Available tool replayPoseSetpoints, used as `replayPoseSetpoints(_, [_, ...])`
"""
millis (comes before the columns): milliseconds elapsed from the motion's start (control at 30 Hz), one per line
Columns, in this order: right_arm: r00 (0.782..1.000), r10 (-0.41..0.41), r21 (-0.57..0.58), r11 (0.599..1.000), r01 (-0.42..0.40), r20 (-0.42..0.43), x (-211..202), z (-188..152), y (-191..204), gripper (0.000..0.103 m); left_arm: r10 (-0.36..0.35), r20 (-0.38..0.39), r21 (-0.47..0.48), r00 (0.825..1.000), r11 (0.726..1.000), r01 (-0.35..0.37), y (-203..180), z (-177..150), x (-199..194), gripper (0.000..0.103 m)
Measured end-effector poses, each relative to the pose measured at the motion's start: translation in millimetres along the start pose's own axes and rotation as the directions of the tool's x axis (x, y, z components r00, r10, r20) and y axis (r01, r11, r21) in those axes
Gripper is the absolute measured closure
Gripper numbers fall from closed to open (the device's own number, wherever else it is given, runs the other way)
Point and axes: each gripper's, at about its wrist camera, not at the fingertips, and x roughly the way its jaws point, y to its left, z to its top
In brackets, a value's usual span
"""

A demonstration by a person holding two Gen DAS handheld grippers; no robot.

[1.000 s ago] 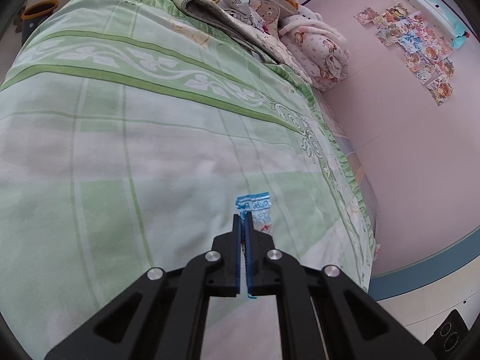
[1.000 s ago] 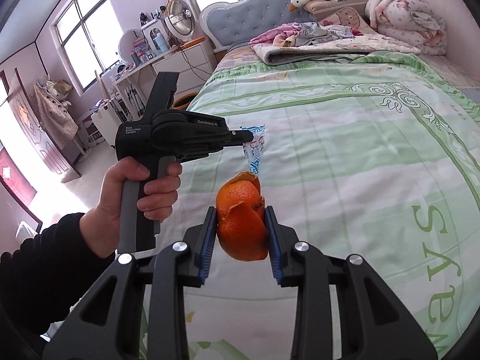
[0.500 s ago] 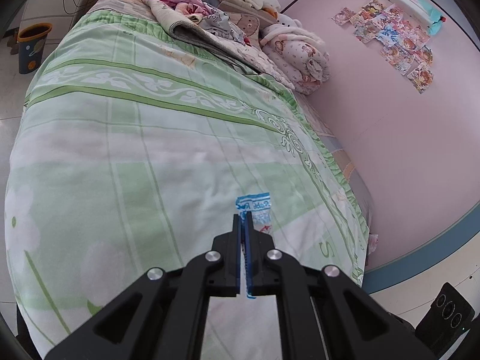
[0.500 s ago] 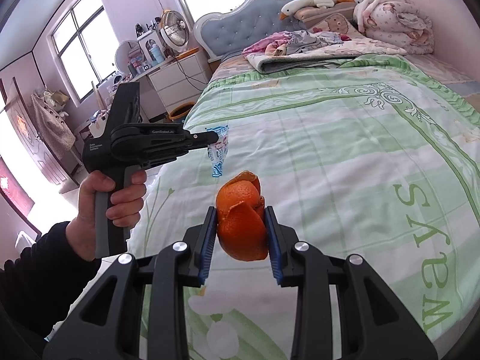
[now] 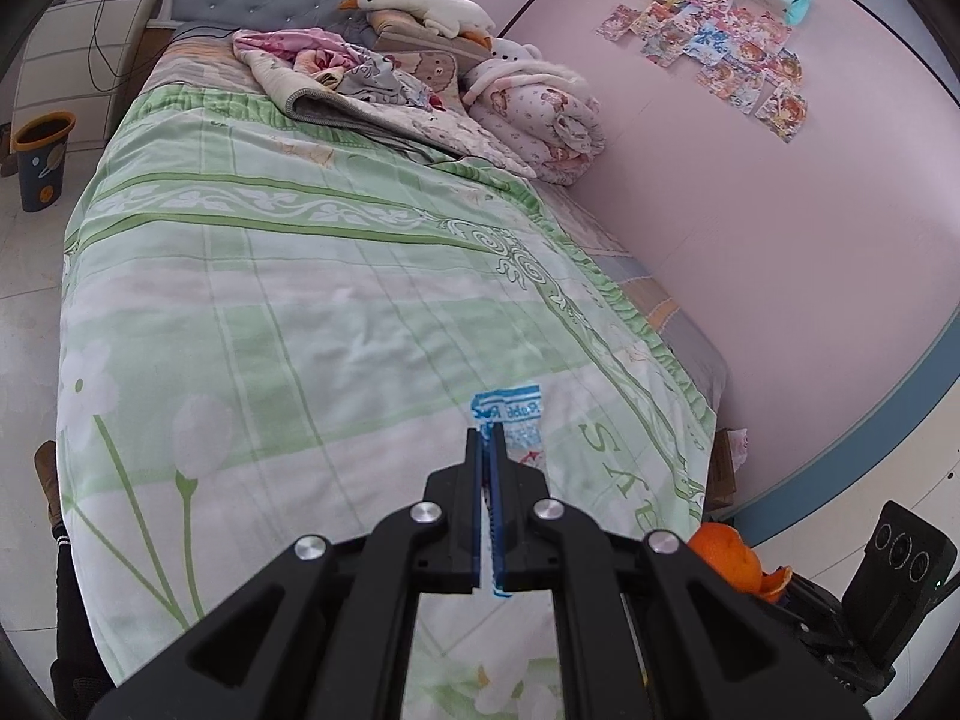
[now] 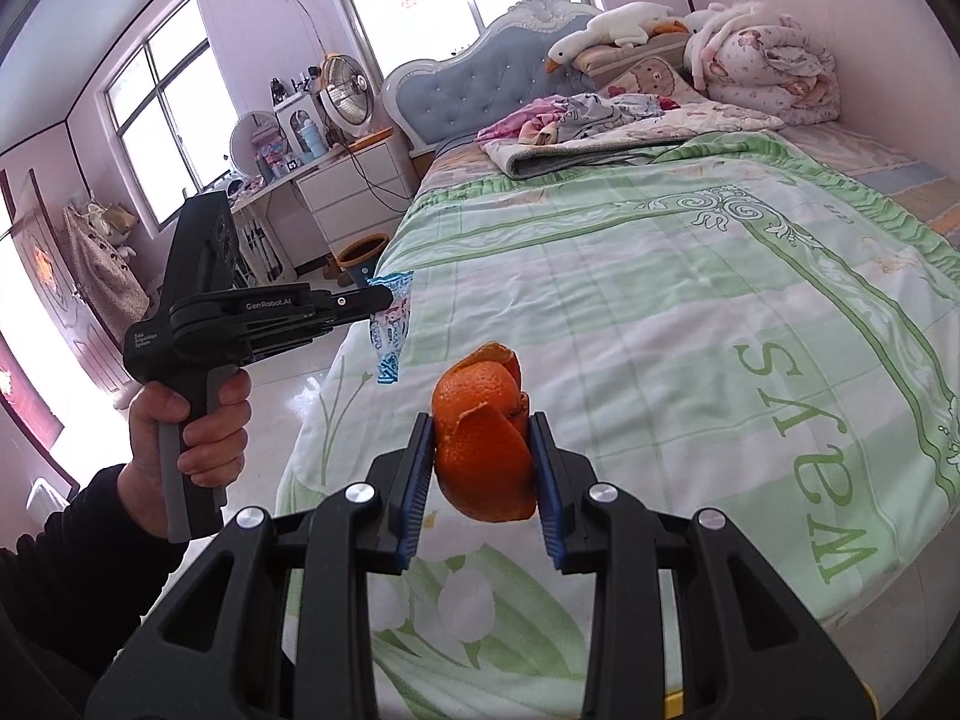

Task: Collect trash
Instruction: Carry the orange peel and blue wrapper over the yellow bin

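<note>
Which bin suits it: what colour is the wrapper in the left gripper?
Blue and white wrapper, clearest in the right wrist view.

The bed (image 5: 372, 324) stretches away ahead of both tongs, covered by a pale green and white quilt (image 6: 690, 324) with scroll borders, flower prints and large green letters. At its far end, well beyond the tongs, a crumpled blanket (image 5: 336, 78) lies on the quilt. Past it sit a pillow (image 6: 648, 75) topped by a white goose plush (image 6: 612, 24) and a rolled floral duvet (image 6: 774, 69), against the blue tufted headboard (image 6: 468, 90).
</note>
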Motion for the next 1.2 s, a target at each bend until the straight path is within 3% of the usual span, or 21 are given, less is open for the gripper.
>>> replayPoseSetpoints(333, [0.997, -0.033, 0.018, 0.999, 0.032, 0.067, -58.0, -18.6, -2.8, 0.073, -0.035, 0.007, 0.100, 0.999, 0.994, 0.035, -51.9, -29.0, -30.2, 0.102])
replayPoseSetpoints(733, [0.987, -0.108, 0.044, 0.994, 0.104, 0.122, -123.4, -49.3, -17.8, 0.073, -0.075, 0.000, 0.235, 0.997, 0.969, 0.073, -122.5, -73.3, -48.4, 0.102])
replayPoseSetpoints(900, [0.980, -0.148, 0.067, 0.988, 0.140, 0.135, -149.9, -67.3, -27.9, 0.073, -0.049, 0.001, 0.310, 0.999, 0.950, 0.046, -153.5, -95.5, -49.0, 0.102])
replayPoseSetpoints(1200, [0.970, -0.198, 0.104, 0.977, 0.185, 0.137, -190.3, -101.0, -43.6, 0.073, -0.070, -0.026, 0.429, 0.997, 0.900, 0.075, -205.5, -141.9, -44.3, 0.101])
